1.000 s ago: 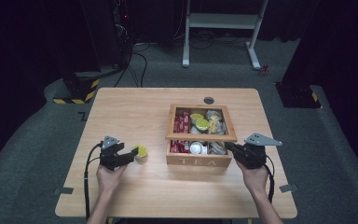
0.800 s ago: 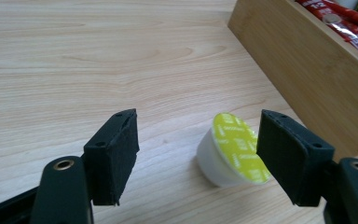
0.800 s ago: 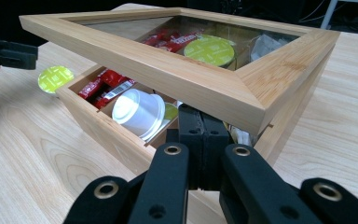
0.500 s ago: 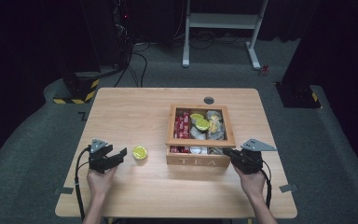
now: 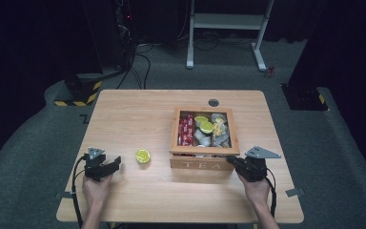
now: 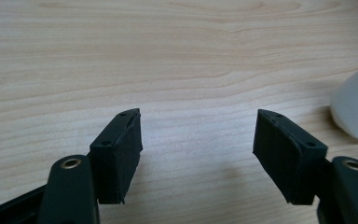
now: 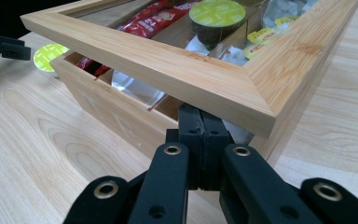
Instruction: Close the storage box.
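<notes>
A wooden tea box (image 5: 202, 164) stands right of the table's middle, filled with red sachets (image 5: 186, 130), capsules and packets. Its glass-paned lid frame (image 7: 168, 60) hangs slightly raised over the body. My right gripper (image 5: 229, 160) is shut, its jaws (image 7: 204, 123) tucked under the lid's front right corner. A yellow-green capsule (image 5: 143, 156) lies alone on the wood left of the box. My left gripper (image 5: 116, 162) sits a short way left of it, open; its jaws have just been closing with nothing between them (image 6: 198, 140). The capsule's pale side (image 6: 356, 112) is beyond the right jaw.
A round cable hole (image 5: 213, 102) lies behind the box. Bare wood stretches across the table's left and far side (image 5: 133, 114). On the floor beyond are a white frame (image 5: 226, 28) and a yellow-black striped base (image 5: 78, 93).
The left gripper let go of the capsule and drew back to the left, leaving it on the table. The right gripper sank slightly at the box's front right corner.
</notes>
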Tool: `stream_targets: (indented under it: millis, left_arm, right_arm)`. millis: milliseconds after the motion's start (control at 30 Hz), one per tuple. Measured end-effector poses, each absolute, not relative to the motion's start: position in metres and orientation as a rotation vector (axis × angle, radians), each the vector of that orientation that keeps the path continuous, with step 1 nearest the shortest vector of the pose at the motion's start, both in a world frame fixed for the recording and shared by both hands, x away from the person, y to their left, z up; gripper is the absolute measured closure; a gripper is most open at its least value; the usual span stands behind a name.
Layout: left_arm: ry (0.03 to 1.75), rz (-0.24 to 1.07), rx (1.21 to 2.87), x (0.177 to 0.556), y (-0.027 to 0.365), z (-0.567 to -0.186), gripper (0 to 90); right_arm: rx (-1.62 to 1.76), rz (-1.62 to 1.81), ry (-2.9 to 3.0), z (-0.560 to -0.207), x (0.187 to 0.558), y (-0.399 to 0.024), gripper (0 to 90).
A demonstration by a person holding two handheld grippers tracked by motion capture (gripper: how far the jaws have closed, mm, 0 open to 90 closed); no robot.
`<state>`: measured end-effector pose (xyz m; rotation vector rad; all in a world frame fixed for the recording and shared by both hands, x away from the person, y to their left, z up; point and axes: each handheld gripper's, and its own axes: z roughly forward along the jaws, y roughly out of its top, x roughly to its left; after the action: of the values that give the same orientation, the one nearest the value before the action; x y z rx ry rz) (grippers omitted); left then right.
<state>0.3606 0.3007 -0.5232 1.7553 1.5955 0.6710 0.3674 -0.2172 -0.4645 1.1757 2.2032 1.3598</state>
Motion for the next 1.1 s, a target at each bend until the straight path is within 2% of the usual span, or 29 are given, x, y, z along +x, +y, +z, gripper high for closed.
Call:
stream_targets:
  millis: [633,900,1100]
  left_arm:
    - [1.615,0.731,1.797,0.361,0.297,-0.528,31.5]
    - [1.616,0.733,1.799,0.36,0.296,-0.528,30.7]
    - [1.616,0.733,1.798,0.36,0.296,-0.528,30.7]
  right_arm:
    - [1.204,1.363,2.22,-0.474,0.358,-0.223,88.1]
    - [1.169,1.391,2.177,-0.459,0.347,-0.233,89.7]
    - [1.15,1.366,2.163,-0.45,0.36,-0.232,89.8]
